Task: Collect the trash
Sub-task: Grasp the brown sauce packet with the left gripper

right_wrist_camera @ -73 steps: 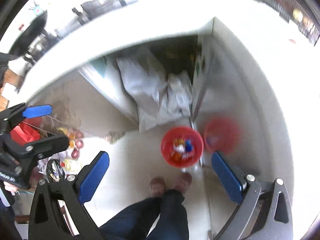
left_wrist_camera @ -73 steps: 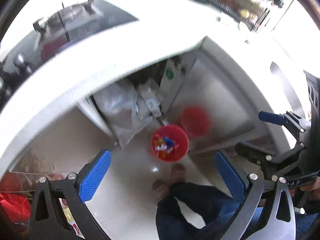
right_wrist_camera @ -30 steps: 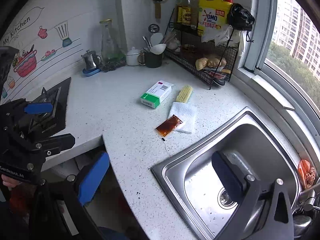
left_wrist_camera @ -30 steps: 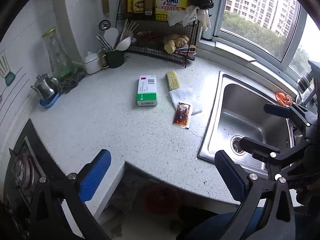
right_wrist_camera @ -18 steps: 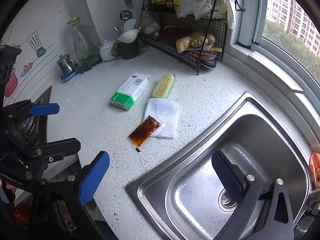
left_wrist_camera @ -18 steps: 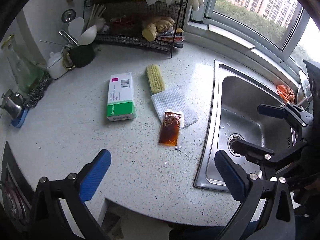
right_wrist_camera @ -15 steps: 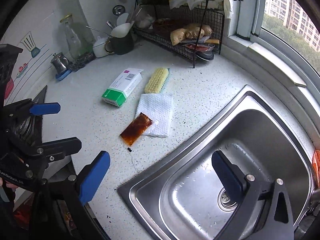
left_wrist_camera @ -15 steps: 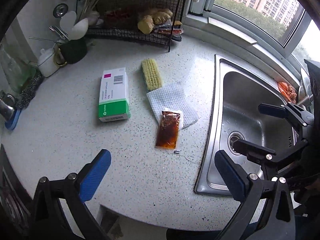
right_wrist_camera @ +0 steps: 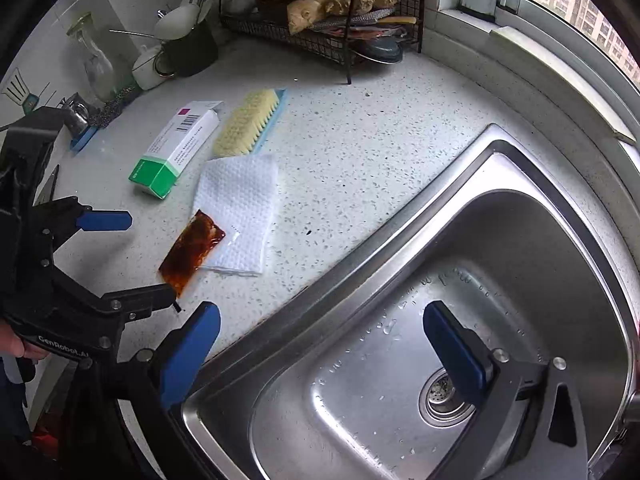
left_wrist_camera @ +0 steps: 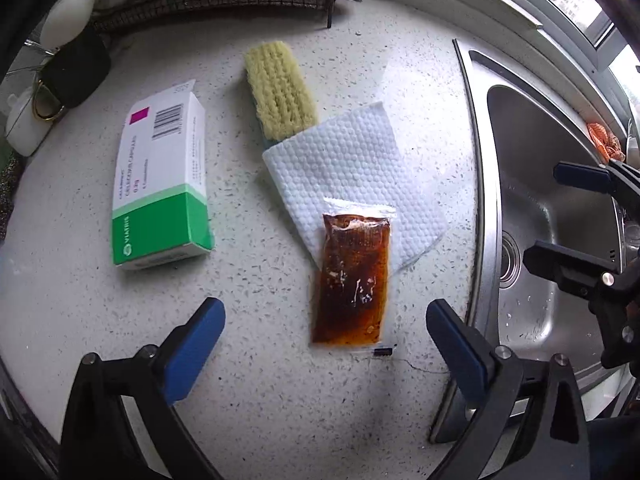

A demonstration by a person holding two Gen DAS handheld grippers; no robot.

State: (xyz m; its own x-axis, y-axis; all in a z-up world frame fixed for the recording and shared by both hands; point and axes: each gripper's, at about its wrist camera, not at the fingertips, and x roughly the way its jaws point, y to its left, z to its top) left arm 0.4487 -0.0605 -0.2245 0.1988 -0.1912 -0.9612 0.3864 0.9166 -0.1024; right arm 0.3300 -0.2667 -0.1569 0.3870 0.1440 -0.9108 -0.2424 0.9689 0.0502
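Note:
A brown sauce packet (left_wrist_camera: 352, 276) lies on the speckled counter, its top end on a white paper towel (left_wrist_camera: 352, 176). A green and white medicine box (left_wrist_camera: 160, 188) lies to the left. My left gripper (left_wrist_camera: 324, 344) is open and empty, hovering just above the packet's near end, one finger on each side. My right gripper (right_wrist_camera: 320, 344) is open and empty over the steel sink (right_wrist_camera: 500, 240). The packet (right_wrist_camera: 192, 248), towel (right_wrist_camera: 240, 208) and box (right_wrist_camera: 176, 148) also show in the right wrist view, with the left gripper (right_wrist_camera: 132, 260) beside them.
A yellow scrub brush (left_wrist_camera: 280, 88) lies behind the towel. A black wire rack (right_wrist_camera: 332, 20) with ginger, a dark utensil cup (right_wrist_camera: 192, 52) and a glass carafe (right_wrist_camera: 92, 60) stand at the back. A small dark scrap (left_wrist_camera: 382, 352) lies by the packet.
Both grippers swung up from the floor and red bin to the counter. The left gripper has since moved down close over the sauce packet; the right has moved closer over the sink.

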